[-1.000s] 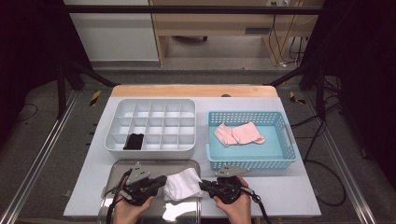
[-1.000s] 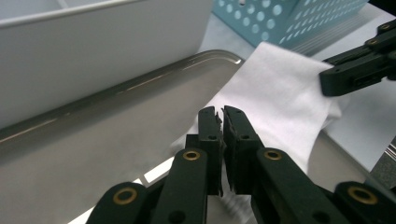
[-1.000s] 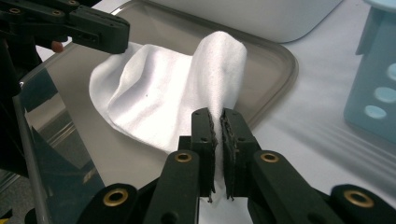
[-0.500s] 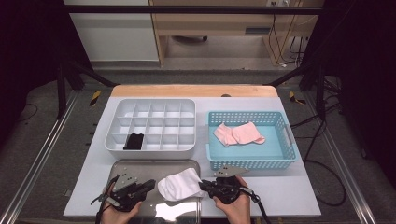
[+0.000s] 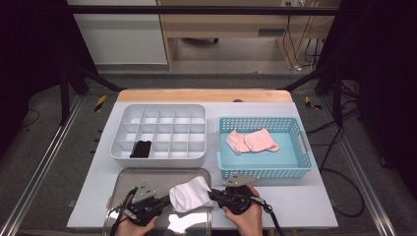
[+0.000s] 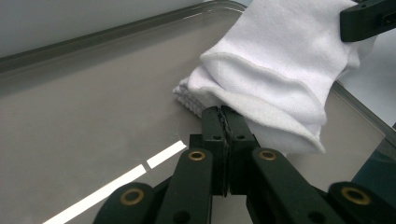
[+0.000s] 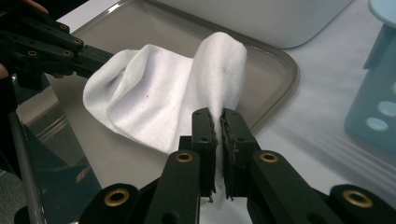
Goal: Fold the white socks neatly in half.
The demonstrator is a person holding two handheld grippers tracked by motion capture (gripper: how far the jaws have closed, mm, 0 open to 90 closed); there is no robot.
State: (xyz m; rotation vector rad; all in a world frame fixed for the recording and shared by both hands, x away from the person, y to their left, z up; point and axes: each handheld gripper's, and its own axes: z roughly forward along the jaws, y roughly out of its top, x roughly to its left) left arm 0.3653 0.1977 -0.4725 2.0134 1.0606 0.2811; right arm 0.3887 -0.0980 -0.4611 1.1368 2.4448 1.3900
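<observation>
White tabletop (image 5: 305,206) is carrying three containers: a grey metal tray (image 5: 147,174) at the near edge, a white divided organiser (image 5: 162,130) behind it, and a blue basket (image 5: 290,162) to the organiser's right. Beyond the table a dark floor and a pale wooden bench are showing.

Over the tray a white sock (image 5: 189,194) is hanging stretched between the two grippers, lifted at its right end and sagging toward the tray at its left. In the left gripper view the sock (image 6: 275,79) is lying in folded layers, its lower edge resting on the tray (image 6: 84,116).

The left gripper (image 5: 164,199) is pinching the sock's left edge; its jaws have just been closing and are now pressed together on the cloth, as the left gripper (image 6: 226,116) itself is showing. The right gripper (image 5: 212,194) is clamping the sock's right end, and in the right gripper view the right gripper (image 7: 217,119) is squeezing a raised fold of the sock (image 7: 154,98) with its jaws nearly meeting.

A dark sock (image 5: 142,149) is sitting in the front-row compartment second from the organiser's left. Pink socks (image 5: 251,141) are lying loosely in the basket, well apart from the grippers. The person's hands are coming in from the bottom of the high view.
</observation>
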